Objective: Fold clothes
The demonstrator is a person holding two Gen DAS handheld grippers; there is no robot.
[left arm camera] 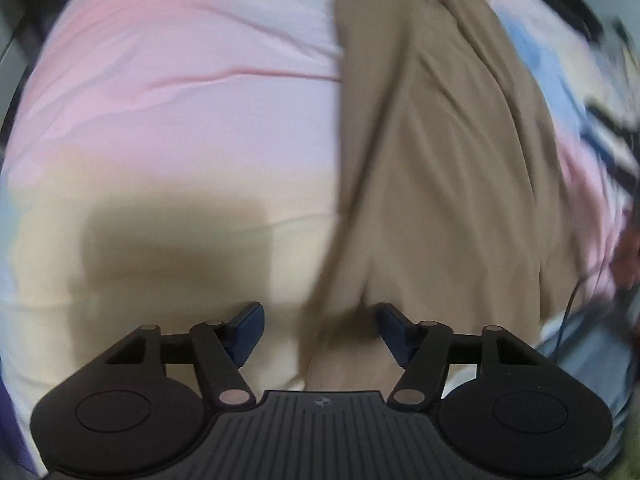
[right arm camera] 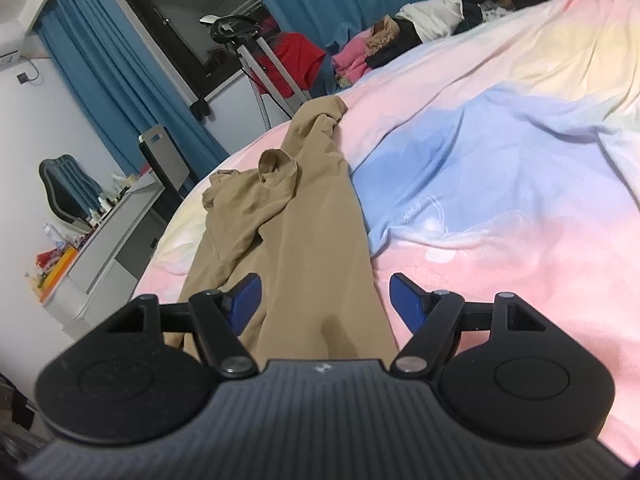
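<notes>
Left gripper is aimed steeply down, jaws apart, tan garment's edge between unpressed pads, placed for a pinch | right gripper is held wide, empty, over garment's near end | garment is spread 6-to-12 o'clock along pastel bedsheet: thin, soft, creased, bunched at 11.

Left-wrist view motion-blurred throughout; tan garment cut off at top edge; dresser clutter too small to identify
</notes>
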